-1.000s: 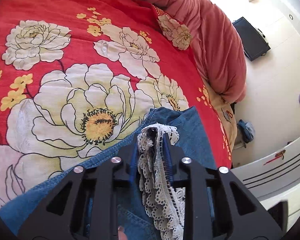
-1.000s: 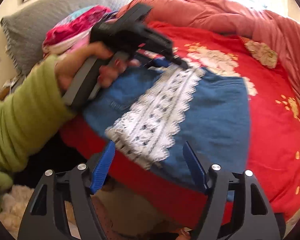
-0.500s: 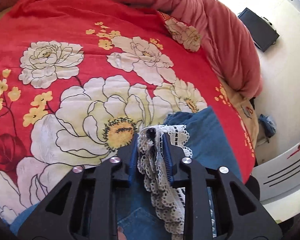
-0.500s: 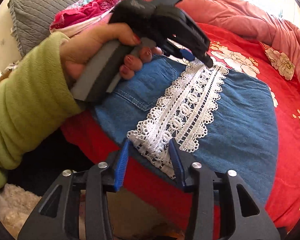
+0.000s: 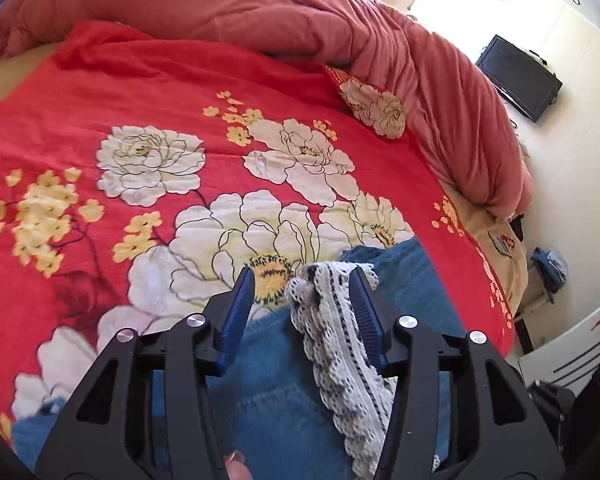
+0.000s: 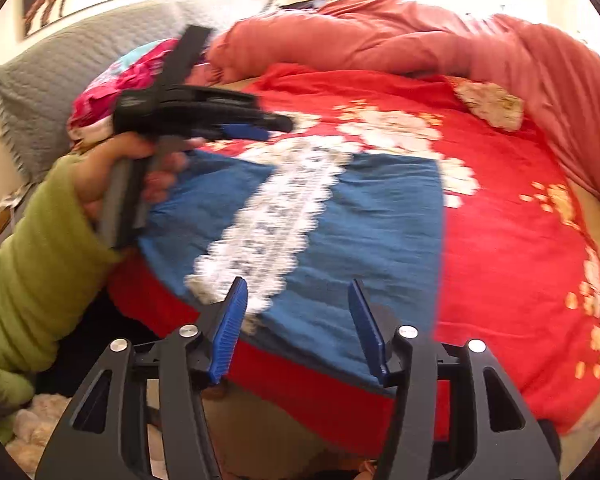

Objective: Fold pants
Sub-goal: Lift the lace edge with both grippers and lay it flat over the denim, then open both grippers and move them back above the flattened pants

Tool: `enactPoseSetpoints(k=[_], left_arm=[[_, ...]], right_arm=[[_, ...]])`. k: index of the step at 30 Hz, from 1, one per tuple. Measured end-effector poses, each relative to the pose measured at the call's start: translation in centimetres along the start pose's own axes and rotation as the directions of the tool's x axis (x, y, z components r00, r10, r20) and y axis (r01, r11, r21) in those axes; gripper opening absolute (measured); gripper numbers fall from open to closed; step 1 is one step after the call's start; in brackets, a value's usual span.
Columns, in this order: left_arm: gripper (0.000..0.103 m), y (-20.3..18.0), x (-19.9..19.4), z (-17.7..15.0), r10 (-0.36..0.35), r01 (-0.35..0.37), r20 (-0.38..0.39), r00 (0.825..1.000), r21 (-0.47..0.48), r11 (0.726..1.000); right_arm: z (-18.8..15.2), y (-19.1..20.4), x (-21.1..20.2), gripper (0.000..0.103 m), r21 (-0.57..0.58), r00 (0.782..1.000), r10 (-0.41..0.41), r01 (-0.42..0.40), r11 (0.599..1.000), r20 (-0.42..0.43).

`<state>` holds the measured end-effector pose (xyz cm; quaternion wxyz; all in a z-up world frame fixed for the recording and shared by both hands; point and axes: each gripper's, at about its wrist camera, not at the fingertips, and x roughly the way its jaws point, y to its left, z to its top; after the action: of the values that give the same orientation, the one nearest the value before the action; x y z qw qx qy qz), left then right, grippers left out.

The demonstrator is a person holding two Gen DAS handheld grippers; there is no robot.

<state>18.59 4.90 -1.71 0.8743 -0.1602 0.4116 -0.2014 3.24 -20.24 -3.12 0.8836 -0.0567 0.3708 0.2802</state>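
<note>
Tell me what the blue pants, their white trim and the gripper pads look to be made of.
Pants: likely denim, matte blue with stitched pocket seams.
White trim: openwork lace, probably cotton, with scalloped edges and holes.
Left gripper pads: ribbed blue, probably rubber or plastic, on matte black frames.

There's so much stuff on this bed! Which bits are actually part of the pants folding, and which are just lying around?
Part of the job:
- denim pants with the lace trim
- left gripper, open
- right gripper, open

Just lying about:
- floral bedspread
- pink comforter
- grey pillow
- pile of bright clothes
- wall TV
</note>
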Motion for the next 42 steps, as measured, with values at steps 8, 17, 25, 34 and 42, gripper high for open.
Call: enactPoseSetpoints(k=[8,17,25,34,42], left_arm=[[0.049,-1.8,-3.6,-3.3,0.045,-0.045,0.043,0.998,0.01,0.999],[0.048,-6.6,-4.8,-8.9,0.108,-0.11,0.03,0.994,0.112,0.988],[0.046,-9.2,-2.7,-12.1,0.223,-0.213,-0.023,0.975,0.209,0.955],[0.046,-8.5,-2.2,-13.8,0.277,-0.263,-0.032,0.96,0.22,0.939],[0.053,-8.9,-3.4,-13.7,0.261,-0.25,-0.032,0.965,0.195,0.948]], right_arm=[[-0.9,-3.0,-1.0,0.054,0.059,0.994,-0.103,0.101,0.993,0.023],[-0.3,-4.8,-1.1,0.054,0.131,0.985,-0.154,0.143,0.981,0.074],[0.8,-4.6,0.1,0.053,0.113,0.992,-0.111,0.103,0.988,0.066],[-1.8,-4.3,4.3,0.054,0.083,0.987,-0.133,0.141,0.987,-0.092],[-1.8,-4.7,2.7,0.054,0.165,0.993,-0.103,0.111,0.98,-0.057]])
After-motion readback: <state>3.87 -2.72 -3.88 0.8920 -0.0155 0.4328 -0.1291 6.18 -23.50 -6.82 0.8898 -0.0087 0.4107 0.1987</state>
